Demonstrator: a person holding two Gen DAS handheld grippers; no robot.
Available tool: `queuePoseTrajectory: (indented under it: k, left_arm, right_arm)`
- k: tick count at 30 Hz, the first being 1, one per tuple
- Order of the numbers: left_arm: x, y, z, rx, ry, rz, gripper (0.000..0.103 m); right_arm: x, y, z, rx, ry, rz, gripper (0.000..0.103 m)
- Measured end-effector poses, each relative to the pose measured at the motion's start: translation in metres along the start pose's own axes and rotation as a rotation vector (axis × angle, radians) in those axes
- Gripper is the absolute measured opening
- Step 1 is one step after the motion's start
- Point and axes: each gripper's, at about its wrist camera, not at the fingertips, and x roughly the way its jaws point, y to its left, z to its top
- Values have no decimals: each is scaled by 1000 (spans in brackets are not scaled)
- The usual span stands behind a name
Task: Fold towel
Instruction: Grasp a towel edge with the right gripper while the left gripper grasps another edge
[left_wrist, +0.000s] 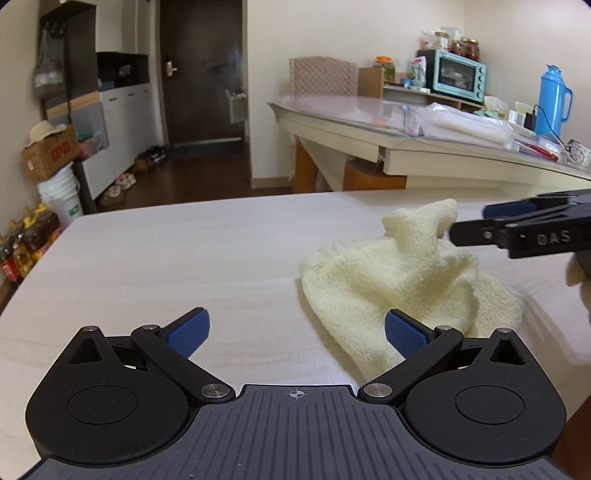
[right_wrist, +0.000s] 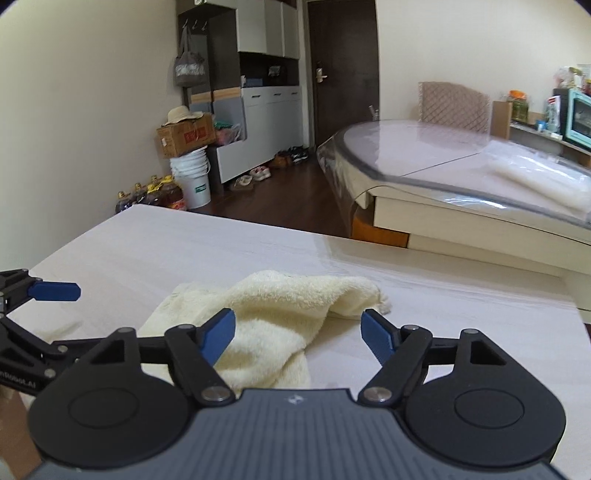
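A pale yellow towel (left_wrist: 402, 273) lies crumpled on the white table (left_wrist: 184, 251); it also shows in the right wrist view (right_wrist: 280, 306). My left gripper (left_wrist: 297, 328) is open and empty, just short of the towel's near left edge, its right pad over the towel. My right gripper (right_wrist: 297, 332) is open and empty, low over the towel's near part, its left pad above the cloth. The right gripper also shows in the left wrist view (left_wrist: 476, 221), beside the towel's raised far corner. The left gripper shows at the left of the right wrist view (right_wrist: 55, 291).
A second table (left_wrist: 443, 140) with clutter, a teal oven (left_wrist: 458, 74) and a blue flask (left_wrist: 552, 99) stands behind. A cardboard box (right_wrist: 184, 138), buckets and oil bottles (right_wrist: 155, 194) stand on the floor to the far left.
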Motion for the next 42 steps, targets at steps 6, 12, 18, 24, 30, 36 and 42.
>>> queuePoseTrajectory:
  k: [6, 12, 18, 24, 30, 36, 42]
  left_arm:
    - [11, 2, 0, 0, 13, -9, 103]
    - [12, 2, 0, 19, 14, -6, 103]
    - [8, 2, 0, 74, 12, -45, 103]
    - [1, -4, 3, 249, -20, -156, 103]
    - [2, -14, 10, 442, -59, -285, 103]
    - [19, -20, 19, 586, -44, -398, 101]
    - [27, -28, 16, 648, 25, -480, 43]
  right_arm:
    - [19, -10, 2, 31, 21, 35, 30]
    - [0, -5, -2, -29, -31, 28, 6]
    - [-54, 13, -22, -207, -134, 75, 6]
    - [-100, 51, -79, -450, -73, 91, 6]
    - [-116, 63, -103, -474, -13, 88, 7]
    - [-124, 63, -104, -456, 21, 88, 11]
    - [-134, 48, -97, -404, -27, 50, 37]
